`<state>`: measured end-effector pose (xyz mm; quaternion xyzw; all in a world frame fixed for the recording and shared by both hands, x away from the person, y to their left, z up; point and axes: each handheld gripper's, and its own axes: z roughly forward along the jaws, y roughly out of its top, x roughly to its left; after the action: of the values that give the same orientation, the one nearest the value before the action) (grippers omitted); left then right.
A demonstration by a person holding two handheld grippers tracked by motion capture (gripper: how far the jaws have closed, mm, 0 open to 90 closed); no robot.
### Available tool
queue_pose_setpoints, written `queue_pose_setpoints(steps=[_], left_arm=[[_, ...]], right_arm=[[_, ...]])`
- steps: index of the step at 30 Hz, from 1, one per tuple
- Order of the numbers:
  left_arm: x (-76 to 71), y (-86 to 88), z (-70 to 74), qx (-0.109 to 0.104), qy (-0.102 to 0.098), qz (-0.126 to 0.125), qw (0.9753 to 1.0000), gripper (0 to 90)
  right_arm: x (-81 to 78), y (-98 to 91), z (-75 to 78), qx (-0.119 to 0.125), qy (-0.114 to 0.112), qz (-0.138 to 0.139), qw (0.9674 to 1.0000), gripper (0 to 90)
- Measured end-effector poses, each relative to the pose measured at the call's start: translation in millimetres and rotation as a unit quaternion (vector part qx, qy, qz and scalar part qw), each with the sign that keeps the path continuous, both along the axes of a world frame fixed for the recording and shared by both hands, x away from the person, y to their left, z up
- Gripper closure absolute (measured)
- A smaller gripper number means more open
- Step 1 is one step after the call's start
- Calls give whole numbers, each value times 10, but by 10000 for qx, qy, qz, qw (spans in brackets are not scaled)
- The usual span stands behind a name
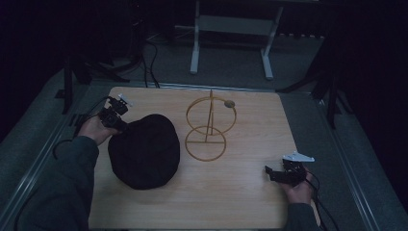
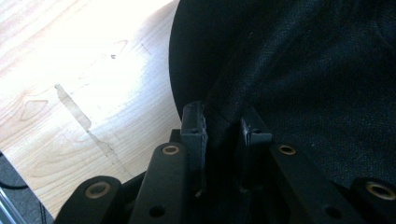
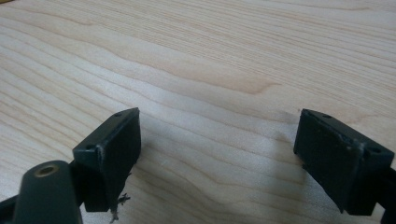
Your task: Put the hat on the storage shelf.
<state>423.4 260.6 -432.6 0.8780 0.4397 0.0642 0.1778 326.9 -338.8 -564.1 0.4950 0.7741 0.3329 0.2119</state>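
left gripper (image 2: 223,126): jaws clenched on rim of black hat (image 1: 144,150) | right gripper (image 3: 219,158): jaws released, well right of hat | gold wire stand (image 1: 208,127): upright, just right of hat

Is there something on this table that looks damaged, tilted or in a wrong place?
Nothing stands out. The black hat lies flat on the table, its edge pinched by the left hand-held gripper. The gold wire stand is upright beside it. The right hand-held gripper is open over bare wood.
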Motion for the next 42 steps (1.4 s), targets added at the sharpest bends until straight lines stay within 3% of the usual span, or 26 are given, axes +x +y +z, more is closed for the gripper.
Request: queue_pose_setpoints(steps=[16, 21, 26, 34, 42], left_arm=[[38, -6, 250, -31, -3, -48, 10000, 759], [43, -10, 352, -60, -136, -15, 9999, 758], [48, 16, 404, -91, -145, 4, 9999, 757], [42, 83, 583, -371, -161, -71, 9992, 756], [50, 53, 755, -239, -181, -162, 9994, 755]], right_arm=[[0, 0, 0, -1, 0, 0, 10000, 149], [0, 0, 0, -2, 0, -1, 10000, 149], [0, 0, 0, 0, 0, -1, 10000, 149], [0, 1, 0, 4, 1, -5, 10000, 149], [0, 1, 0, 3, -1, -6, 10000, 149]])
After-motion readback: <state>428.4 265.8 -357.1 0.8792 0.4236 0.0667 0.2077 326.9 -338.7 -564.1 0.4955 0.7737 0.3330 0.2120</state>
